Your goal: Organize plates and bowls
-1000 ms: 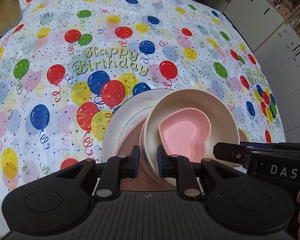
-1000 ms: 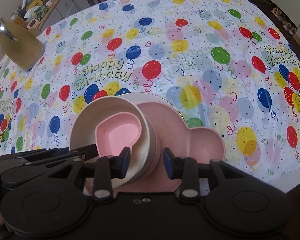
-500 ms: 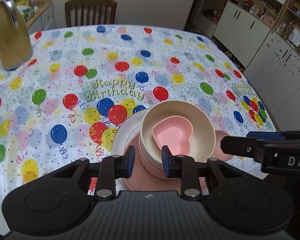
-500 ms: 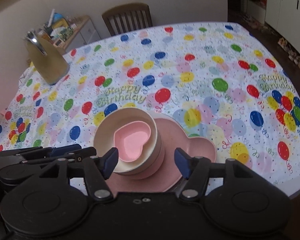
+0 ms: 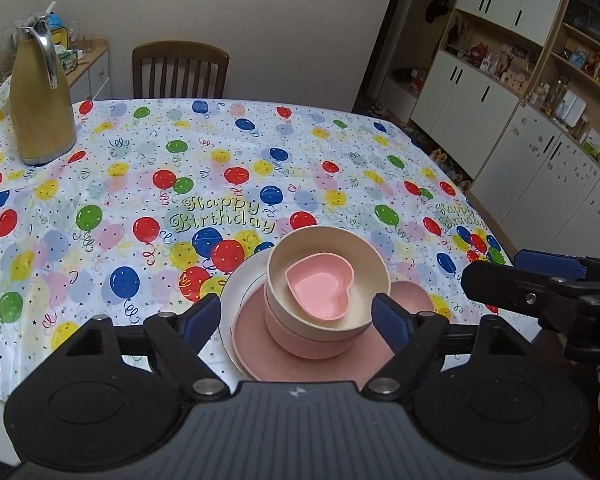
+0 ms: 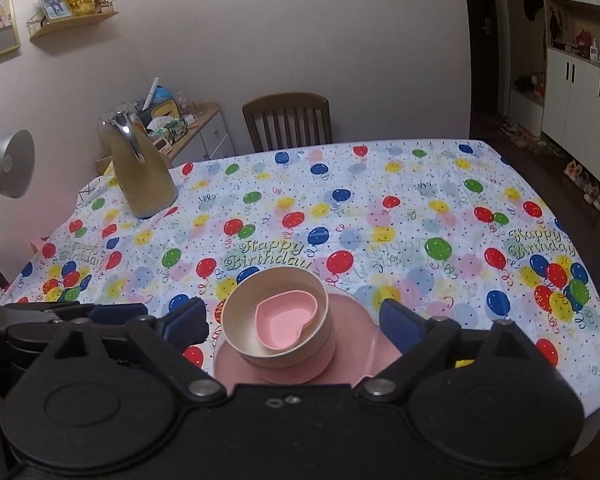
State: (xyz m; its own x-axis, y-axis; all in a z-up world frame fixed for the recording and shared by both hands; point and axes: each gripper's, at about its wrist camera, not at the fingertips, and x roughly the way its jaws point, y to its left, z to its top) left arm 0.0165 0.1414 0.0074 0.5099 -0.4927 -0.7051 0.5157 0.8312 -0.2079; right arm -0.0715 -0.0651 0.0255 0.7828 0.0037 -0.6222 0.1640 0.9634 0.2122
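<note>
I see a matte heart-shaped pink dish [image 5: 320, 294] nested in a cream bowl [image 5: 328, 276], over a pink bowl [image 5: 300, 342], pink plate [image 5: 252, 332] and white plate [image 5: 240, 284] near the counter [image 5: 100, 200] front edge. Left gripper [image 5: 296, 316] and right gripper [image 6: 292, 320] tilted down, fingers just opened wide, gripping nothing; plate fronts hidden

Dim, even indoor light with soft shadows; sharp centre, fisheye bending and dark vignetted corners.
</note>
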